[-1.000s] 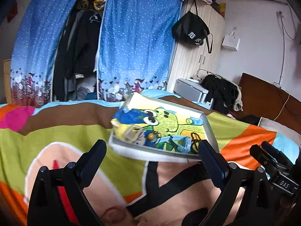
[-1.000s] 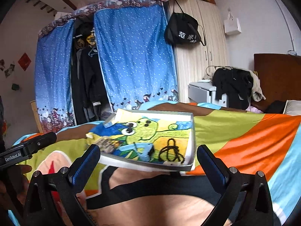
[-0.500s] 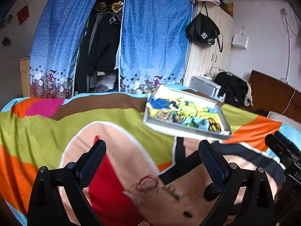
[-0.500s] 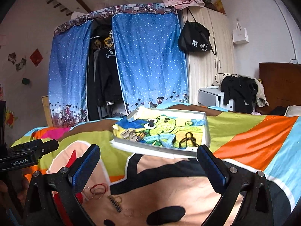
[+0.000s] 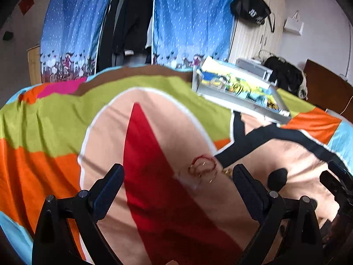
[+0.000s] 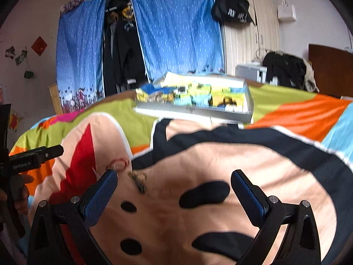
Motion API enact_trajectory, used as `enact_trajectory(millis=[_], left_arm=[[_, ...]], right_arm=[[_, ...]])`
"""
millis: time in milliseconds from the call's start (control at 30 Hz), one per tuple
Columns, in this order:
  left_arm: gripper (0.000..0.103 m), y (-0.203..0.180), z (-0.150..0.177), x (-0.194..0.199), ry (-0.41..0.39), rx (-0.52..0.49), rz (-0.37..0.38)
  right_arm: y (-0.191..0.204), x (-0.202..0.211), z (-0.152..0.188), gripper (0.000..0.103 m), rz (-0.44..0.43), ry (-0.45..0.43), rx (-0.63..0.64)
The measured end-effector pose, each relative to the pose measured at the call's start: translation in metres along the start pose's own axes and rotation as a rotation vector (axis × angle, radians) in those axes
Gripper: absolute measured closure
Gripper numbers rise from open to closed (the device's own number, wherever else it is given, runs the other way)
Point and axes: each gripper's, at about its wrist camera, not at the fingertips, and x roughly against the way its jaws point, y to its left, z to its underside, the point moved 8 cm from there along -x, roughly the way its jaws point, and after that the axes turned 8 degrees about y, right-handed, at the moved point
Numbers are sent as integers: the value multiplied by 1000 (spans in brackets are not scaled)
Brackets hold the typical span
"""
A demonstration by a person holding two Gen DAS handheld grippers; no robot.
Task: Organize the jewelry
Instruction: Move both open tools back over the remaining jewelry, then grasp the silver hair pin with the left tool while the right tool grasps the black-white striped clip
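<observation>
On a bed spread with a bright cartoon blanket, we take this for the approach step of the tidying: nothing is picked up yet. At left, the left hand-held gripper hangs with its fingers spread wide and empty, and the red string bracelet lies on the blanket just ahead, nearer the right finger than the left. Beside it, a darker beaded piece rests on the blanket (too blurred for us to name), close by the left finger of the right hand-held gripper, which is likewise spread and holding nothing. Farther back, well apart from both tools, sits the shallow grey tray with its cartoon lining and a few pieces already inside. We judge the next move calls for lowering one gripper squarely over a single piece and pinching low against the soft cloth, since a thin cord may slip.
</observation>
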Motion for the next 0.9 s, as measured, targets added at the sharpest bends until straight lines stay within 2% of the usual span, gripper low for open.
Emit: enact_trajectory(millis=[133,433,633,867,900], left_arm=[[7,2,12,-16,54,-17,7],[7,-11,25,-49,140,-76,77],[7,-19,21,-69,179,-68,137],[8,-13,8,-88,209,-7,181],[11,-13,7,-90,215,0,181]], right_arm=[[-3,-13,16,0,-4,54,-13],[-8,-38,39,0,-10,157,-17],[-8,-61,48,0,-41,242,-12],[-10,-79,44,0,-64,286,-26],[-9,-82,43,0,-66,288,-20]])
